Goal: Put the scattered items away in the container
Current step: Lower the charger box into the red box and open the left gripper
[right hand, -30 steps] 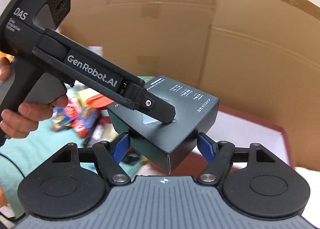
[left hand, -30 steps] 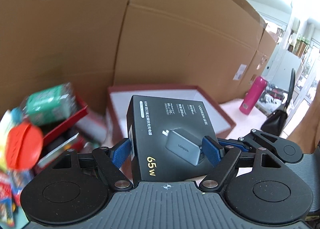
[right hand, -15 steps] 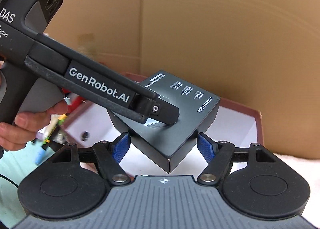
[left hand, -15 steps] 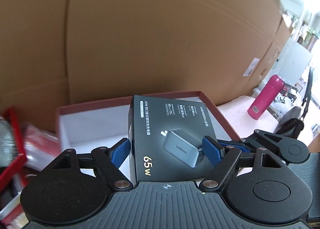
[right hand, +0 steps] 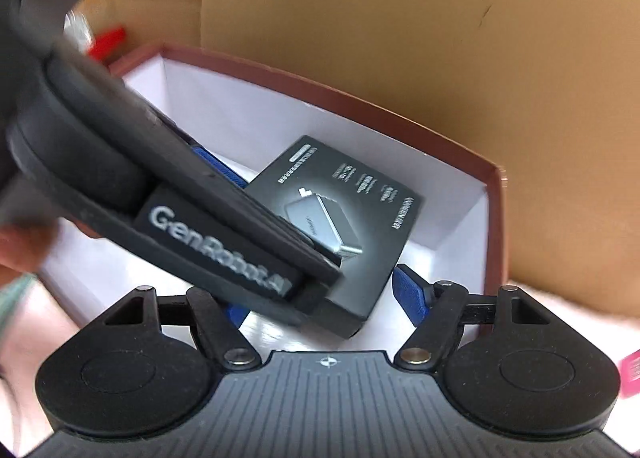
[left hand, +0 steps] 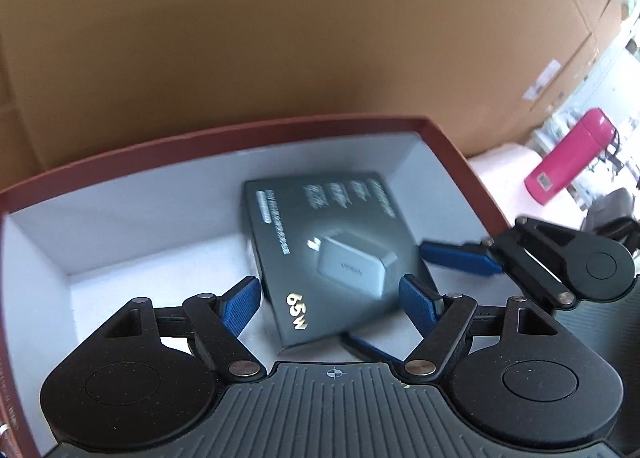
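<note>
Locate the 65 W charger box (left hand: 332, 254) inside the red-rimmed container (left hand: 200, 138), on the white floor, in the right half. Find it alongside the right wall and short of the far right corner. Treat as delivered: printed face up, low between the walls. Leave open, given the blur, whether fully settled or in the last of the drop.

Read the left tool (left hand: 328, 298) as wide: jaws just opened further, box between them. Check the left blue pad (left hand: 240, 306): clear of the box edge, with white floor in the gap. Take this as the release, not a grip.

Read the right tool (right hand: 324, 304) as wide too: near corner of the box between the jaws, the one visible pad just beside the edge and not pressing. Cannot tell the second pad, hidden behind the left tool body in the right wrist view. Judge the purpose as guarding the corner of a broad box during lowering.

Note both tools angled down into the container from the near edge, crossing over the near right corner.

Count:
- one charger box
- one container, with no second item on the visible floor
- two tools, four blue pads in the left wrist view
- one hand (right hand: 20, 254), blurred, behind the left tool
- one pink bottle (left hand: 568, 162), beyond the right wall
- several cardboard cartons (left hand: 280, 38) behind the far wall
</note>
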A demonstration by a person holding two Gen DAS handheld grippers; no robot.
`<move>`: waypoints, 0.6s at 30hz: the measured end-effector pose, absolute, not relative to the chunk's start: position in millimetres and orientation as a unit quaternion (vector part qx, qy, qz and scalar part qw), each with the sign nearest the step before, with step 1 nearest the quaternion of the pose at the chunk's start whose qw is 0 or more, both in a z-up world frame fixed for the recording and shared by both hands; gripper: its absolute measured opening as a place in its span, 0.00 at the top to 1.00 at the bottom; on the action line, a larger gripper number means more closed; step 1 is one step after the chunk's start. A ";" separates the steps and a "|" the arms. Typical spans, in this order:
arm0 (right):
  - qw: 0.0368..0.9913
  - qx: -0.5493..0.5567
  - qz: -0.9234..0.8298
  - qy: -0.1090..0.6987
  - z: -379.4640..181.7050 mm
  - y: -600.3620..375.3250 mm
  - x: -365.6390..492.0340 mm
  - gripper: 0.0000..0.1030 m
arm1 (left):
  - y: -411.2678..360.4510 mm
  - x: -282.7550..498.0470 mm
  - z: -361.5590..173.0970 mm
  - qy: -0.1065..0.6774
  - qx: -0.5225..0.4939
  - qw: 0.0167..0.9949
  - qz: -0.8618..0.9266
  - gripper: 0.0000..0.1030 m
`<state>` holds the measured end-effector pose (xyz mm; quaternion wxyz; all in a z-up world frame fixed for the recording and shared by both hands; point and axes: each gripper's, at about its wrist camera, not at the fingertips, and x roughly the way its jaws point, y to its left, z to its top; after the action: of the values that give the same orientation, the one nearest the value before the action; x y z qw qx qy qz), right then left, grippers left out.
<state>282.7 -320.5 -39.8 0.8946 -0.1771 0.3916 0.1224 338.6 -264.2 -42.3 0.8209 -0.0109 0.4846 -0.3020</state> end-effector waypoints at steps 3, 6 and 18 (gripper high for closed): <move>0.900 -0.179 0.101 0.385 -41.4 -319.4 281.5 0.22 | -264.8 342.0 -47.4 0.501 -0.016 0.815 -0.292 0.11; 0.903 -0.189 0.093 0.375 -41.7 -318.4 275.7 0.18 | -259.3 343.2 -51.2 0.513 -0.030 0.804 -0.297 0.11; 0.920 -0.180 0.089 0.337 -29.9 -313.6 242.3 0.08 | -270.3 336.0 -55.9 0.522 -0.024 0.789 -0.324 0.11</move>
<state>242.3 -313.6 -29.9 0.9199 -0.1796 0.3372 0.0887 336.0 -270.3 -55.9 0.7890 -0.0241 0.5216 -0.3238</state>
